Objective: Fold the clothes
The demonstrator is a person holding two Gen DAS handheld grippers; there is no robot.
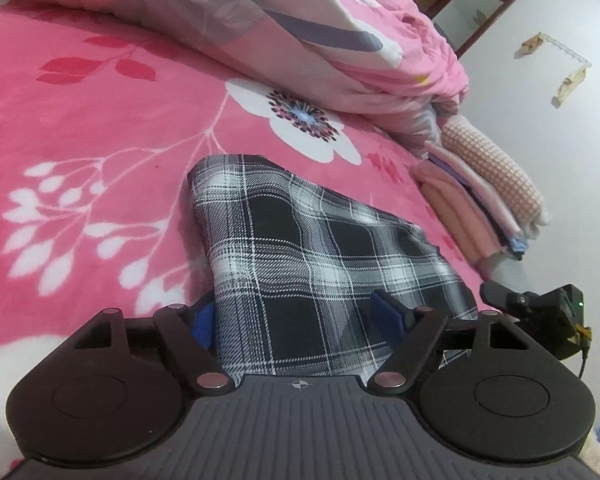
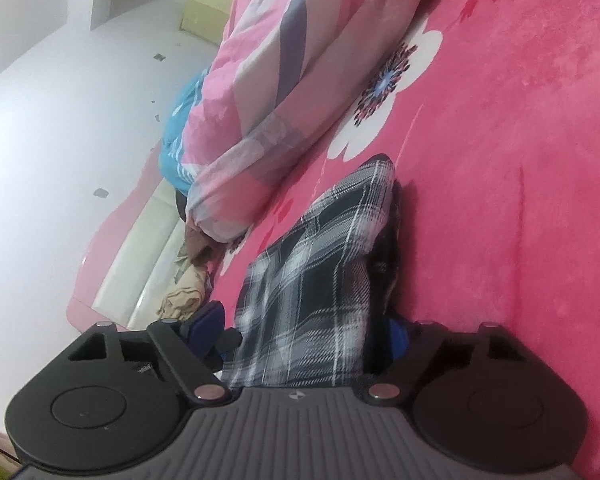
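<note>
Plaid cloth runs lengthwise away from both spread grippers, bunched between their fingers.

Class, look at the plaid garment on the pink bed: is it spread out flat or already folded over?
Folded over. The plaid garment forms a compact, narrow shape, with a doubled edge visible along its side in the right wrist view.

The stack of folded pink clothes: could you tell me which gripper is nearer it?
Right: the right gripper sits just beside the stack; the left gripper is further off, astride the black-and-white plaid cloth.
</note>
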